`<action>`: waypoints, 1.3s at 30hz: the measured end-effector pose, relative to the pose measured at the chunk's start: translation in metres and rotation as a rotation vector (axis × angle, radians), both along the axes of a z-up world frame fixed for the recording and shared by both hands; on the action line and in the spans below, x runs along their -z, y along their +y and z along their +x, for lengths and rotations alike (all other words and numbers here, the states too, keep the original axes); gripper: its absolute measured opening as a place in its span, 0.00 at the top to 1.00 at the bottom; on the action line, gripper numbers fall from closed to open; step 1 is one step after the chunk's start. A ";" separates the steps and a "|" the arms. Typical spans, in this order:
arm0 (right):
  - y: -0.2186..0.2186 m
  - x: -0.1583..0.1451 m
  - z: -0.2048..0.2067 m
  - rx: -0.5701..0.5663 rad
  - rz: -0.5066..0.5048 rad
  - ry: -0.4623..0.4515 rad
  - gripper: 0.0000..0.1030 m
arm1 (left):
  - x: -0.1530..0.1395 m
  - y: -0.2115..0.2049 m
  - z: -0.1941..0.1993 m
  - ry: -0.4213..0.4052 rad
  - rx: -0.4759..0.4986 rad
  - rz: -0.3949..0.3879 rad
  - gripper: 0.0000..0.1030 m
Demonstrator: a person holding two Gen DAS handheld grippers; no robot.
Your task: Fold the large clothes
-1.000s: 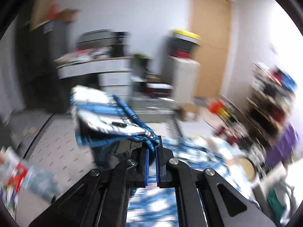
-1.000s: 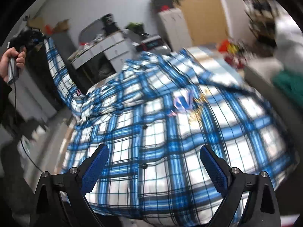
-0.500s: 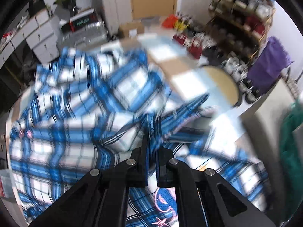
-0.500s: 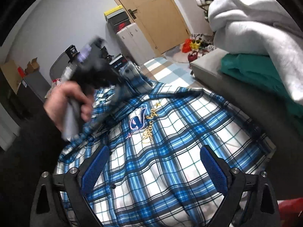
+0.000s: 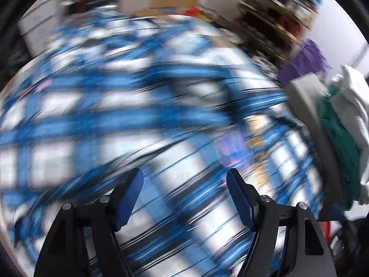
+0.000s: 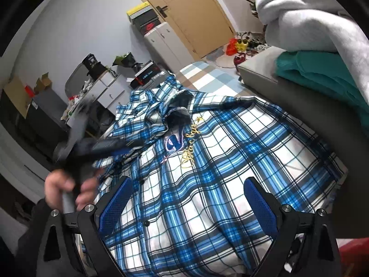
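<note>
Currently one blue-and-white plaid shirt [image 6: 207,173] spread flat, button placket running toward 6 o'clock, collar bunched toward 11 o'clock. Two grippers counted. Left gripper [image 5: 184,184] spread wide with nothing between the pads, hovering over the blurred shirt [image 5: 138,115]; half a second ago pressed together on a pinch of the fabric, now let go. Same left gripper [image 6: 115,144] seen from the right wrist view at 9 o'clock, motion-smeared, held by one bare hand [image 6: 66,189]. Right gripper [image 6: 186,198] also spread wide, empty, above the shirt's lower front, as in the earlier frames. Chest embroidery: one blue-and-pink letter "V" [image 6: 174,142] and gold script [image 6: 191,147] beside it, not fully readable. Two stacked garments at 2 o'clock on a grey cushion [image 6: 260,71]: one grey sweatshirt [image 6: 306,20] over one teal garment [image 6: 322,69]. One wooden door [image 6: 189,11] at 12 o'clock. One white cabinet [image 6: 166,43] beside it.
</note>
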State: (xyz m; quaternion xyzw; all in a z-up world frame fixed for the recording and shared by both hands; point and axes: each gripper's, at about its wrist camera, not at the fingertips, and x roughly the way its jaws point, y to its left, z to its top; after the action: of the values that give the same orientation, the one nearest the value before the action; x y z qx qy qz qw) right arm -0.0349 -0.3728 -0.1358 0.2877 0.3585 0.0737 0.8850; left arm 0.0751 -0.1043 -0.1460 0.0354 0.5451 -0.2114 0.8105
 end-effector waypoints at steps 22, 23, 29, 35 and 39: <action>0.031 0.017 0.017 -0.005 -0.128 0.104 0.05 | 0.056 0.241 0.014 0.109 -0.710 -0.857 0.30; 0.031 0.016 0.017 -0.004 -0.136 0.101 0.05 | 0.055 0.243 0.013 0.100 -0.713 -0.855 0.31; 0.029 0.017 0.017 0.000 -0.130 0.106 0.05 | 0.057 0.262 -0.008 0.077 -0.753 -0.728 0.90; 0.032 0.014 0.017 -0.017 -0.154 0.091 0.05 | 0.054 0.279 -0.021 0.056 -0.809 -0.676 0.91; 0.035 0.010 0.026 -0.049 -0.151 0.084 0.05 | 0.059 0.274 -0.020 0.068 -0.801 -0.704 0.90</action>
State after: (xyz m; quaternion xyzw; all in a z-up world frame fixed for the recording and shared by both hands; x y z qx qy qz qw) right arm -0.0087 -0.3377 -0.1455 0.2140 0.4066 0.0558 0.8864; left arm 0.0554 0.1697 -0.2052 -0.4561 0.4379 -0.0565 0.7727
